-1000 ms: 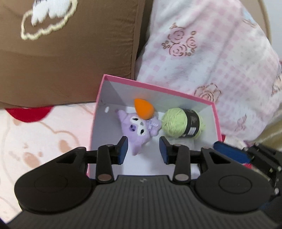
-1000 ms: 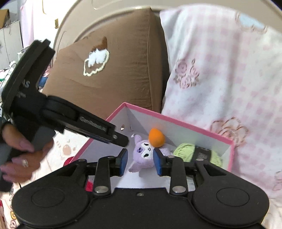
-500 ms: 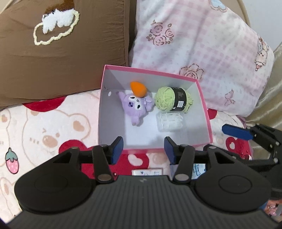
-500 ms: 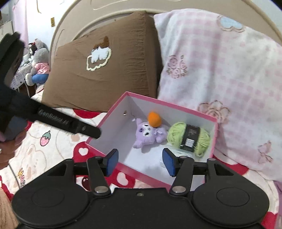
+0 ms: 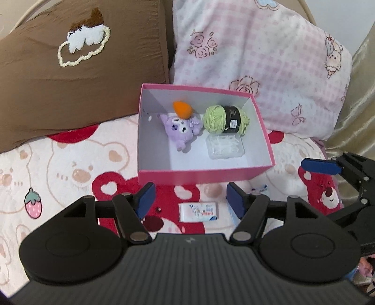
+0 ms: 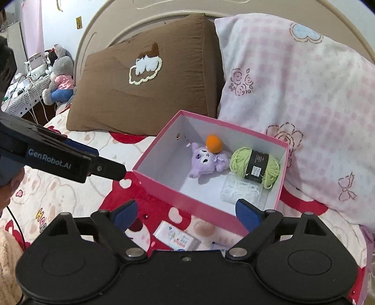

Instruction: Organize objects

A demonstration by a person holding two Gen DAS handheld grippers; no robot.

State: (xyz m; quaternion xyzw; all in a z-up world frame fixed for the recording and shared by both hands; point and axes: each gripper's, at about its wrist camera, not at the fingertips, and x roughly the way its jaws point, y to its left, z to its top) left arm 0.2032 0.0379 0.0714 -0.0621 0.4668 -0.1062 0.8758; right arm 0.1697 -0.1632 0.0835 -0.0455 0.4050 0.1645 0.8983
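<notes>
Pink box (image 5: 201,177) near edge clear, both tools just widened, empty, bedspread (image 5: 70,169) open alongside

The side of the left gripper (image 6: 70,162), left of the pink box (image 6: 180,194), bears white lettering "GenRobot.AI". Print on the yarn label (image 6: 256,165) inside the box is illegible.

We are in a bedroom at home: a bed with a curved headboard (image 6: 164,9), a brown pillow (image 6: 145,93) and a pink checked pillow (image 6: 293,93) at the far side, a bear-print blanket (image 5: 58,164), and stuffed animals (image 6: 58,72) far left.
</notes>
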